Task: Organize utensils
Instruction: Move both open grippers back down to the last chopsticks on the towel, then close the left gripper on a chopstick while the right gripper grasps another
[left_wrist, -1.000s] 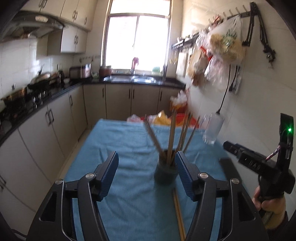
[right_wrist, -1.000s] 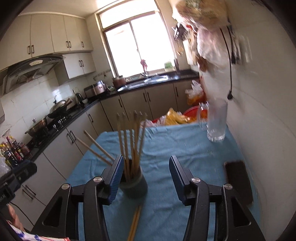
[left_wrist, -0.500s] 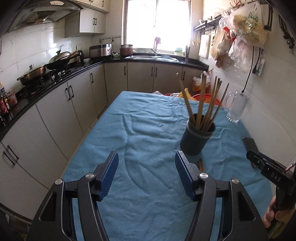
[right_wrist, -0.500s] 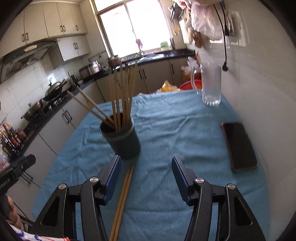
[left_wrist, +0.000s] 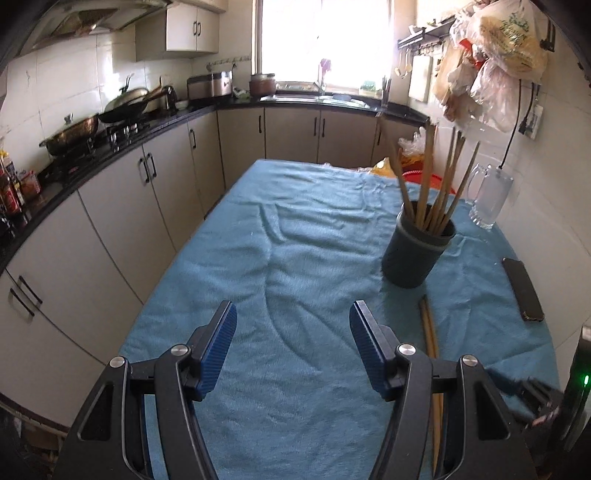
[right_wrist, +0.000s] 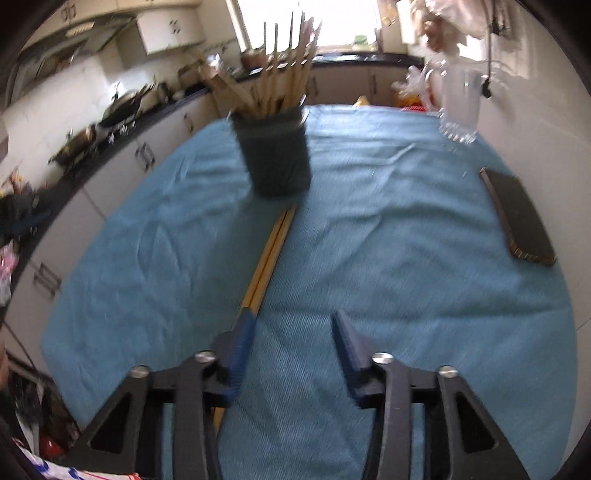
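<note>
Both hand-held grippers sitting wide, empty: right lining up w/ loose chopstick pair on desk, prob. for holder; left idling.

A matt blue terry cloth, soft and wrinkled, covers the table. A dark, dull-finished plastic holder contains pale wooden chopsticks; two more smooth wooden chopsticks lie on the cloth. A clear glass mug and a glossy black phone are nearby. Ribbed blue rubbery pads line the left gripper's matt black plastic fingers.
</note>
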